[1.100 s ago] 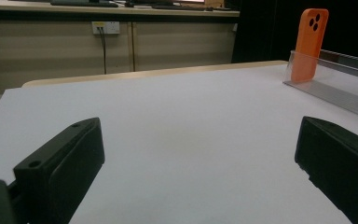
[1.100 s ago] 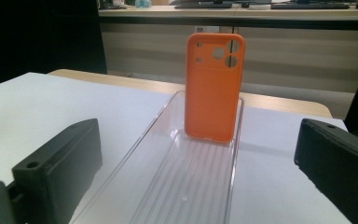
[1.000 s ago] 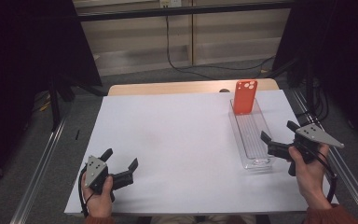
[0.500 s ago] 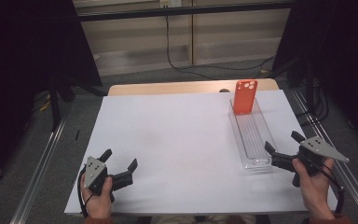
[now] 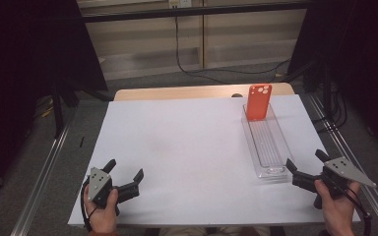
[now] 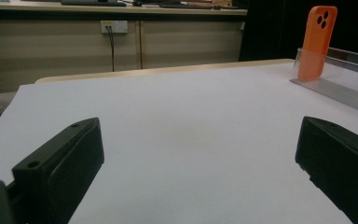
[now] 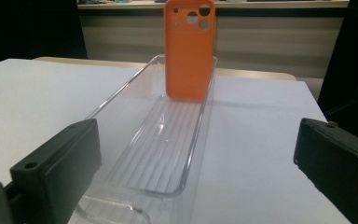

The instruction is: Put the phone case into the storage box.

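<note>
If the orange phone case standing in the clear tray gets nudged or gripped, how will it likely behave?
The orange phone case stands upright at the far end of the clear tray, so a sideways nudge would probably tip it flat. It looks like a thin empty shell with open camera holes, so likely light and somewhat flexible. Its smooth surface might slip between hard jaws.

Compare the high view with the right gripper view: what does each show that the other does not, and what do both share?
High view alone: both hands, the left tongs open near the table's front edge, and a black cable on the floor behind. Right gripper view alone: the cut-out camera holes at the case's top and the tray's ribbed floor, close up. Both: the orange phone case standing at the clear tray's far end, and the right tongs open.
</note>
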